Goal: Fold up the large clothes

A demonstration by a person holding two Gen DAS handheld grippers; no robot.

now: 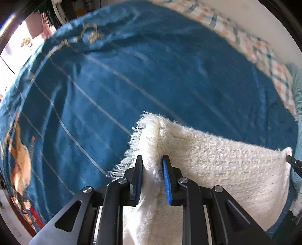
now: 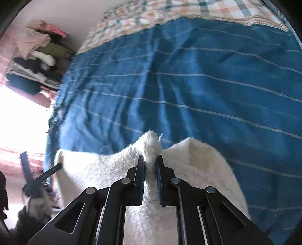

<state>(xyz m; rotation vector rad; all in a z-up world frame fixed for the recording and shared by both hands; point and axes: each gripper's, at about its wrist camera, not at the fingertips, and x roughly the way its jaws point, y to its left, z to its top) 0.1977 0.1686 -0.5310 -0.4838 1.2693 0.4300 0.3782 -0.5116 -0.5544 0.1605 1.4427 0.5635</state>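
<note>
A fuzzy white knitted garment (image 1: 217,160) with a fringed edge is held up above a blue striped bedspread (image 1: 132,79). My left gripper (image 1: 152,160) is shut on one bunched corner of it. My right gripper (image 2: 150,160) is shut on the other corner of the white garment (image 2: 98,169), which hangs stretched between the two. The right gripper's tip shows at the far right of the left wrist view (image 1: 293,163). The left gripper shows at the left of the right wrist view (image 2: 43,175). The lower part of the garment is hidden behind the grippers.
The blue bedspread (image 2: 207,84) covers a bed with a checked sheet (image 2: 169,11) at its far side by a white wall. A shelf with piled clothes (image 2: 35,62) stands left of the bed. Bright window light comes from the left.
</note>
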